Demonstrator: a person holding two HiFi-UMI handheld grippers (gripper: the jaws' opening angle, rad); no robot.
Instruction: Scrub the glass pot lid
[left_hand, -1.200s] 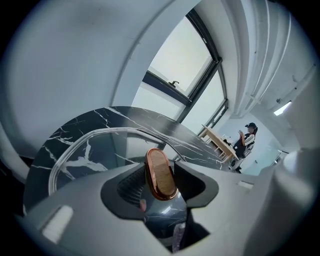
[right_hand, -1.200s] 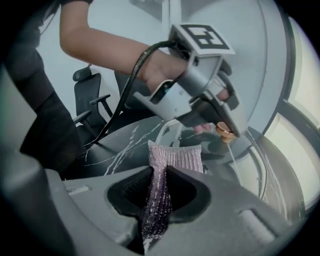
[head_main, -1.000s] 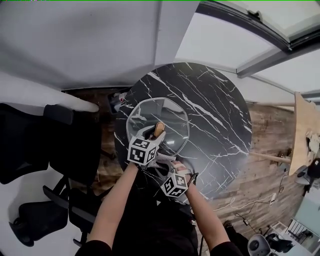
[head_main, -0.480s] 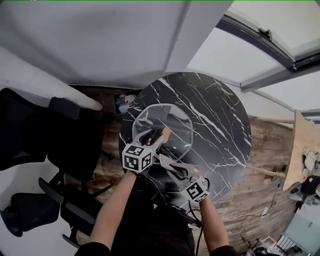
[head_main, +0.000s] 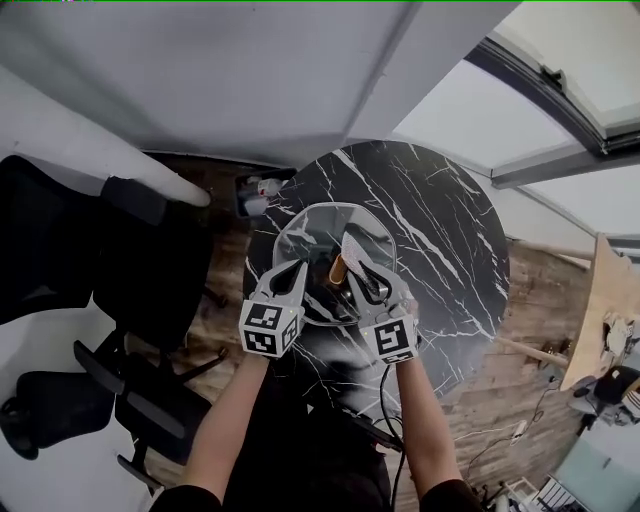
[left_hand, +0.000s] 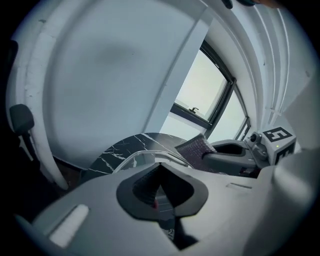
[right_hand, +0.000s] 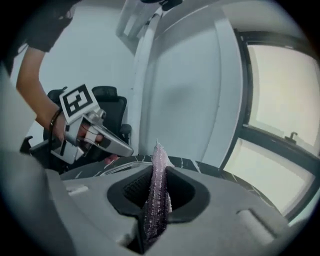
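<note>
A glass pot lid (head_main: 315, 225) with a wooden knob (head_main: 337, 269) is tipped up off the round black marble table (head_main: 440, 230). My left gripper (head_main: 288, 272) is at the lid's left rim, jaws shut on its edge. In the left gripper view the lid's rim (left_hand: 135, 159) runs out just past my closed left gripper (left_hand: 159, 172). My right gripper (head_main: 358, 255) is beside the knob, shut on a purple mesh scrubbing cloth (right_hand: 159, 190). The cloth stands up between the jaws of the right gripper (right_hand: 155, 170). The cloth (left_hand: 196, 148) also shows in the left gripper view.
Black office chairs (head_main: 60, 260) stand on the left, with another chair (head_main: 50, 430) lower down. A small bin (head_main: 258, 195) sits on the wood floor at the table's far left edge. Windows (head_main: 560, 90) run along the right.
The left gripper has left the knob for the lid's left rim, and the lid now tilts up. The right gripper has come up from the table's near edge to beside the knob.
</note>
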